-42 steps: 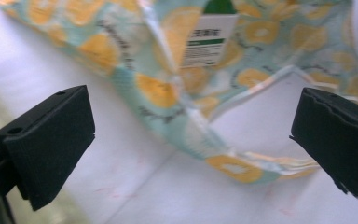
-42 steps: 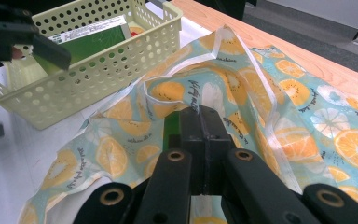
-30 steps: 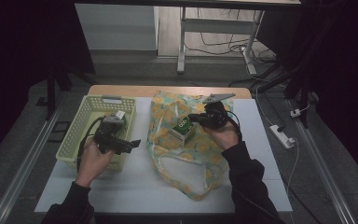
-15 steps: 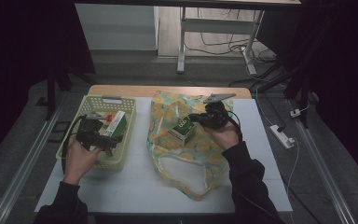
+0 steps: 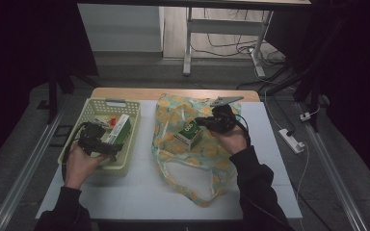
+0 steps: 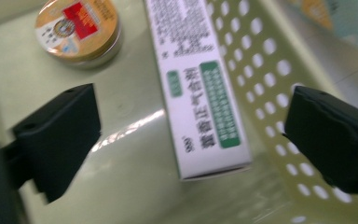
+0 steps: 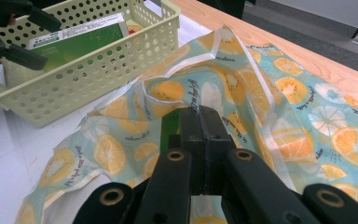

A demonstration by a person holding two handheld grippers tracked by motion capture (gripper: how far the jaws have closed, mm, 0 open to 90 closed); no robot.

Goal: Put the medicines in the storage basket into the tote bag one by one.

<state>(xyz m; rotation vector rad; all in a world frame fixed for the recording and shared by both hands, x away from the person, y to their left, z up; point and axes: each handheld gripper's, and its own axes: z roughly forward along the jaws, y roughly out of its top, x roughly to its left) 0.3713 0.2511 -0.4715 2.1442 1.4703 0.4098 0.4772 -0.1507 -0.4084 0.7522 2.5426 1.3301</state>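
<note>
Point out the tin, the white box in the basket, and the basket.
tin (image 6: 78, 29), left gripper view, on its printed lid
white box (image 6: 200, 88), left gripper view, on its printed face
basket (image 7: 88, 70), right gripper view, on its perforated side wall

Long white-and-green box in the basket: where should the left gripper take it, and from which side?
Grip the long box across its narrow width, near mid-length, coming down from above. It lies flat beside the basket wall, so an end-on grab looks cramped. The left gripper is open astride it; its jaws have just been closing a little, pads not yet on it.
</note>
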